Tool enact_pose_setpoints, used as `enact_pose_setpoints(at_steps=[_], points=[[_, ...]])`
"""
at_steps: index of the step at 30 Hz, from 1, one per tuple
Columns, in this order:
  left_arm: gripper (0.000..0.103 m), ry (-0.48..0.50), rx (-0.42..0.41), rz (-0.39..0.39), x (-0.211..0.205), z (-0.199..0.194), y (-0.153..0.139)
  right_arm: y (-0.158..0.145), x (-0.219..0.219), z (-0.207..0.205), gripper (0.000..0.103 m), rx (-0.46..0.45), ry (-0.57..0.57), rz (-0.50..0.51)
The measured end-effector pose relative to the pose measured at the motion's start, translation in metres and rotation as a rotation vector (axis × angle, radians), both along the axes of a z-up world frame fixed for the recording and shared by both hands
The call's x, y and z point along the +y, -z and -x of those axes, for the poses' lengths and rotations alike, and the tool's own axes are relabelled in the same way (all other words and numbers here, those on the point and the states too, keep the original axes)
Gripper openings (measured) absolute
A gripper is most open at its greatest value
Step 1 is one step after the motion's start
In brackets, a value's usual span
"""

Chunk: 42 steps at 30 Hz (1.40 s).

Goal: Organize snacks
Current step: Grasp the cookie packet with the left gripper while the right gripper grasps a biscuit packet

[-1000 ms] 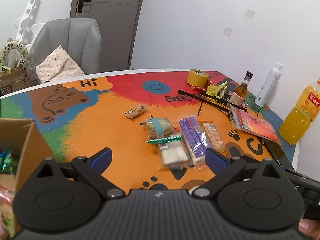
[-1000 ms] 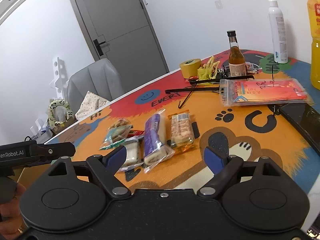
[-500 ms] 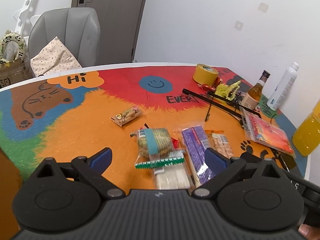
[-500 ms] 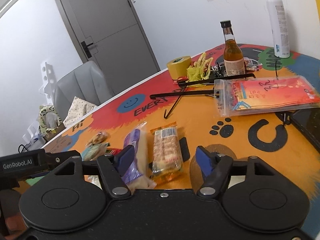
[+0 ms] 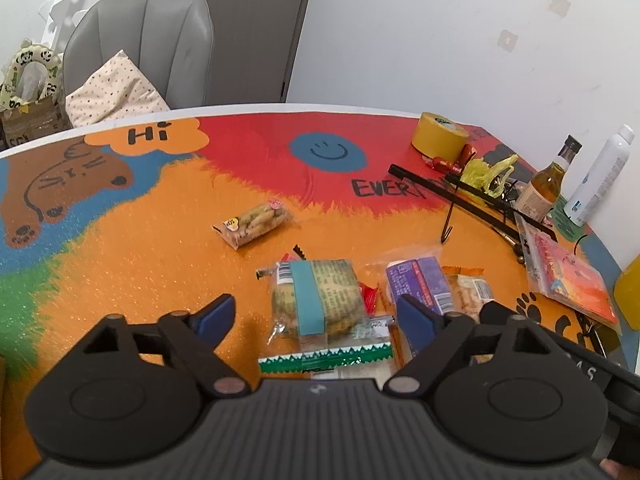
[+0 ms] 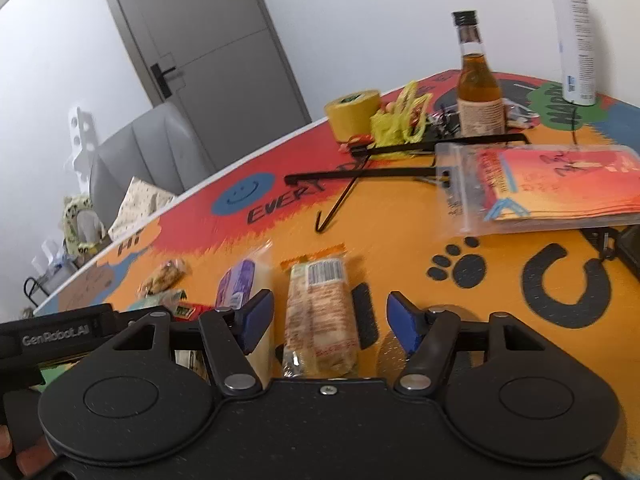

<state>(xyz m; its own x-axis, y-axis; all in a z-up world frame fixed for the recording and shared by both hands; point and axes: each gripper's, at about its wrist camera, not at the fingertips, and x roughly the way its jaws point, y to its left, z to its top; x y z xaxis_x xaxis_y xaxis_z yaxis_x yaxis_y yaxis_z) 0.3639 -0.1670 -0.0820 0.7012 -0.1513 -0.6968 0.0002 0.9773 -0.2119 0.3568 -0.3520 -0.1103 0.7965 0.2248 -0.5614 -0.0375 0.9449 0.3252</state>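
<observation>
**Operator:** My right gripper [image 6: 328,316] is spread wide and holding nothing, with its blue pads on either side of the orange-wrapped biscuit pack [image 6: 320,312]. The pack lies flat on the table mat [image 6: 400,220], lengthwise along my line of approach. My left gripper [image 5: 316,312] is also wide open and empty, low over the teal-banded cake pack [image 5: 316,300].

**Partner:** What sits around those two?

**Operator:** Just beside the biscuit pack, on its left, is the purple-wrapped bar [image 6: 240,280], close enough that my left pad almost overlaps it. Under the near end of the cake pack lies a green-edged packet [image 5: 324,358], and a red wrapper [image 5: 370,294] peeks out at its right. A small cookie pack [image 5: 252,222] lies on its own farther out. Beyond them are the tape roll [image 5: 438,136], a brown bottle [image 6: 478,92] and a clear sleeve of red papers [image 6: 552,184].

**Partner:** So how do you take the biscuits cleanly?

**Operator:** I judge the grasp is next. I'd bring the right gripper down until the pads reach the mat and keep them centred across the pack's width. The left pad must slip between the biscuits and the purple bar, not onto the bar. I'd close gently, since the wrapper is slick and the contents look crumbly. The left gripper should wait clear of the pile.
</observation>
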Motion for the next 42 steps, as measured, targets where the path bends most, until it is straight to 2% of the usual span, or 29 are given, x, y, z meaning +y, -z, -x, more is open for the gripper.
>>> enact_pose_setpoints(at_steps=[2,4,6,8,23,31,38,42], points=[[0.073,-0.012,0.007,0.007,0.002,-0.001,0.002,0.003,0.004,-0.003,0.055,0.02,-0.015,0.014],[0.053,-0.028,0.025,0.044,0.006,-0.003,0.006,0.006,0.008,-0.004,0.038,0.031,-0.021,0.034],[0.049,-0.053,0.02,0.07,0.011,-0.002,0.005,0.006,0.011,-0.002,0.034,0.025,-0.028,0.068],[0.047,-0.057,0.007,0.066,0.012,0.001,0.001,0.006,0.01,0.002,0.032,0.026,-0.042,0.054],[0.047,-0.054,-0.003,0.087,0.035,0.055,-0.01,-0.008,0.006,0.054,0.032,-0.037,-0.027,-0.009],[0.047,-0.035,-0.014,0.117,0.047,0.088,-0.017,-0.017,0.01,0.086,0.032,-0.049,-0.01,-0.009],[0.047,-0.021,-0.052,0.15,0.059,0.116,-0.032,-0.032,0.028,0.102,0.032,-0.075,-0.03,0.014],[0.047,-0.014,-0.076,0.14,0.068,0.127,-0.045,-0.039,0.038,0.11,0.032,-0.089,-0.047,0.001]])
